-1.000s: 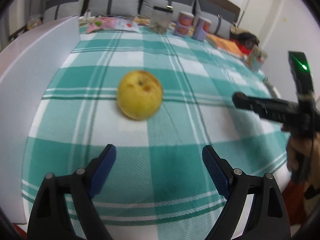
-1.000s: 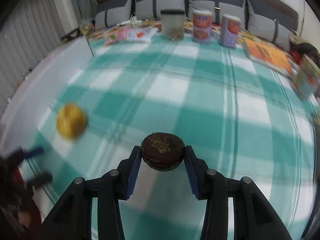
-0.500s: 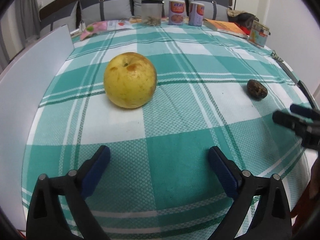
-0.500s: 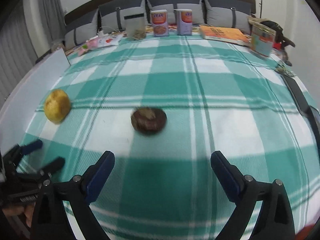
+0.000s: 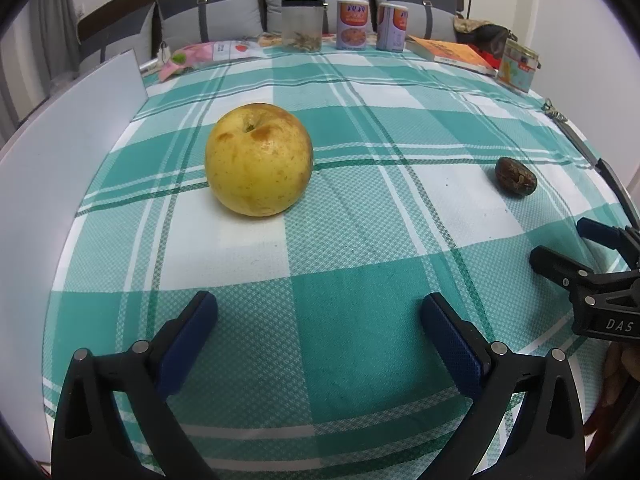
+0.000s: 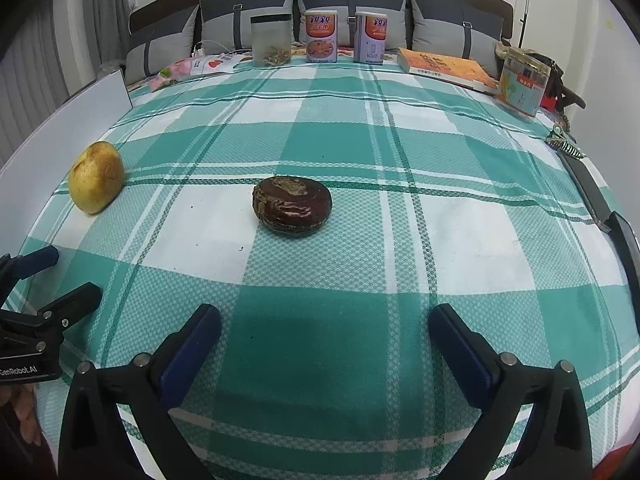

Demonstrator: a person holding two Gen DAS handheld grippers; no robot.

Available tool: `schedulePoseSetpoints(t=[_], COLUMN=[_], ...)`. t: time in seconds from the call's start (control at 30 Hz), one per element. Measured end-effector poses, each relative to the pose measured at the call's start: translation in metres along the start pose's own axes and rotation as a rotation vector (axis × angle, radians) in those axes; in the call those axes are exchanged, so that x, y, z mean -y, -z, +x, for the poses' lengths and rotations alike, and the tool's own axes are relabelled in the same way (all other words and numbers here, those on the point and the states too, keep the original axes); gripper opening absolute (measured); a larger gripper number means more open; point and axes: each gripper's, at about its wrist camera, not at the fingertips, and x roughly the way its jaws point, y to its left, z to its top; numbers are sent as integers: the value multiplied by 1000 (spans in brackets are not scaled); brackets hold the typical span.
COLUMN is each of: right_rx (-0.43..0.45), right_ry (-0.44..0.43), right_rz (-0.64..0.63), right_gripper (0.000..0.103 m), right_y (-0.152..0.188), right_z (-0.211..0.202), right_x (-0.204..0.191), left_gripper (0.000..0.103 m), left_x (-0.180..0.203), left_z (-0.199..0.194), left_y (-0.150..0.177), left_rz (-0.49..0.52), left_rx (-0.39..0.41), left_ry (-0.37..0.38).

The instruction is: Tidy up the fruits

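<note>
a teal-and-white checked cloth [image 5: 340,360] covers the table, with grey cushions [image 6: 224,28], two tins [image 6: 321,36] and a clear jar [image 6: 271,40] far ahead of me. my left claw [image 5: 316,320] gapes empty; the yellow apple [image 5: 258,159], brown-blotched near the stem, sits ahead, slightly left. my right claw [image 6: 324,332] has just spread wide, empty; the dark wrinkled fruit [image 6: 292,204] lies just ahead.

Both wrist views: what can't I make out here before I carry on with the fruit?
- Underside of the yellow apple: hidden by its own body, left wrist view.
- Brown fruit: its kind is unclear in either view; small in the left wrist view.
- Right gripper: cut off by the frame edge, left wrist view.
- Can labels: too small to read.
</note>
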Motion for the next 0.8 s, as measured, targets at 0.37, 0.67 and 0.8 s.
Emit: schedulePoseSetpoints(t=[0.37,0.67,0.8], right_rx=[0,0,-2], right_ry=[0,0,-4], right_rz=[-1,-1,1], right_gripper=[103,103,103], right_y=[0,0,0], right_z=[0,0,1], right_x=[0,0,0], left_gripper=[103,103,102], left_x=[0,0,-1], left_z=[0,1,-1], left_y=[1,1,-1], left_rz=[1,1,3], left_rx=[3,4,-8], left_ry=[-2,-1,24])
